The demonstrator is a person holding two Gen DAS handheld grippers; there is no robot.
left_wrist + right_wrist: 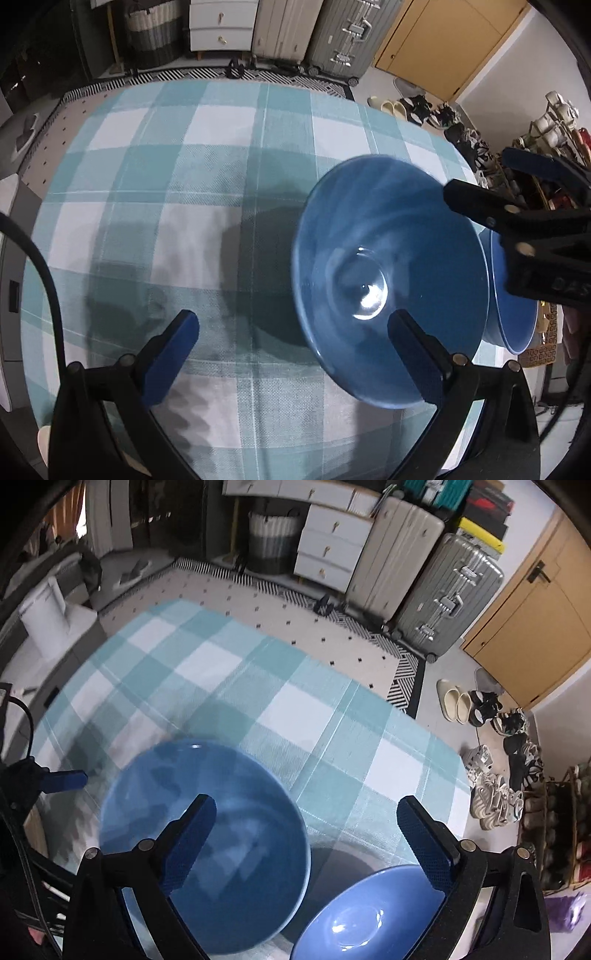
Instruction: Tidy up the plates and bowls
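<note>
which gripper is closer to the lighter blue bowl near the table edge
Right. The right gripper hangs open just above the lighter blue bowl, one finger over its rim. The left gripper is open further off, with the darker blue bowl between them.

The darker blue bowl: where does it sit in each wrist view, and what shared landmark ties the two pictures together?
Left wrist view: darker blue bowl right of centre, partly behind the left gripper's right finger.
Right wrist view: bowl lower left, behind the right gripper's left finger.
Shared landmark: silver suitcase, beside the wooden door.
</note>
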